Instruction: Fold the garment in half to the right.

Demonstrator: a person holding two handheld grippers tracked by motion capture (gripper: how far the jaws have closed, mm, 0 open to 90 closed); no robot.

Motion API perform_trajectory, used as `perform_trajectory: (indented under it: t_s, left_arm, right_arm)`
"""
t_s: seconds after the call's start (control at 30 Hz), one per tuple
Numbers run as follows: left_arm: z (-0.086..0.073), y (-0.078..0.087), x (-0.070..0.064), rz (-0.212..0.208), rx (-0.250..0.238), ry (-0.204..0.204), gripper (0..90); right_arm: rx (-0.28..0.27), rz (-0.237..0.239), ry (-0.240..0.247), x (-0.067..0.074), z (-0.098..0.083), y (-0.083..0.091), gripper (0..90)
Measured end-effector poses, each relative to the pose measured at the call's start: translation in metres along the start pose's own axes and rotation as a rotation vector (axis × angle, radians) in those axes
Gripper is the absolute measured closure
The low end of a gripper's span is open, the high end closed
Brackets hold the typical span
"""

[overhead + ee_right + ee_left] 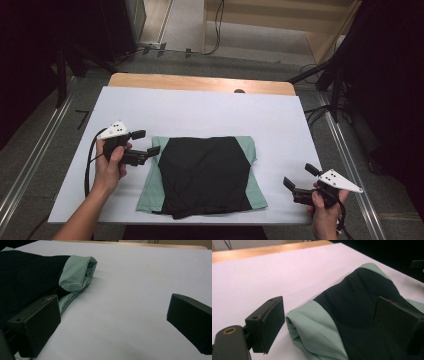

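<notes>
A folded garment (205, 175), black in the middle with mint-green sleeves and edges, lies flat on the white table cover (200, 107) between the two grippers. The left gripper (145, 142) hangs just off the garment's upper left corner, its jaws pointing toward the cloth and standing wide apart with nothing clamped between them. In the left gripper view the rolled green sleeve fold (312, 325) sits in the gap ahead of the jaws, closer to the left-hand jaw, while the black panel (354, 305) runs away behind the right-hand jaw; neither pad presses on the fabric. The left hand (112, 165) wraps the gripper's body, the grey three-cornered plate on top, the cable trailing down beside the forearm.

The right gripper (300, 176) is held well off to the right of the garment, near the table's near right edge, jaws likewise spread wide and empty, aimed toward the cloth's lower right corner. In the right gripper view the garment (27, 277) lies ahead and to the left of the jaws, its green sleeve end (80, 270) rolled over just beyond the left-hand jaw, and bare white cover lies between the two jaws. The right hand (325, 202) grips the tool from below.

Beyond the white cover, a strip of wooden tabletop (200, 82) shows at the far edge.
</notes>
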State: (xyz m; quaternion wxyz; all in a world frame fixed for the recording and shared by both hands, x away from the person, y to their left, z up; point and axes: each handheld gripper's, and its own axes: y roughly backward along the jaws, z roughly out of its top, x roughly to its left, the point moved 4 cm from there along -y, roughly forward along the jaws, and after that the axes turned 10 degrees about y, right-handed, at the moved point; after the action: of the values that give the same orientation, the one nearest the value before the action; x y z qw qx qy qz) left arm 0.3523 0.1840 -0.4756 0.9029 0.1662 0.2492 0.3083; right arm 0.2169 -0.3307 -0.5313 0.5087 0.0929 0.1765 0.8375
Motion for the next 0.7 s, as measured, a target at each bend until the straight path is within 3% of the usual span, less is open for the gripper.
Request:
perform_trajectory:
  t_s: [0.43, 0.7]
  left_arm:
    - [0.002, -0.034, 0.027, 0.016, 0.089, 0.070, 9.8]
    - [-0.001, -0.047, 0.040, 0.038, 0.155, 0.153, 13.6]
  right_arm:
    - [0.002, 0.000, 0.005, 0.000, -0.001, 0.000, 0.0]
    - [0.000, 0.006, 0.003, 0.001, -0.001, 0.000, 0.0]
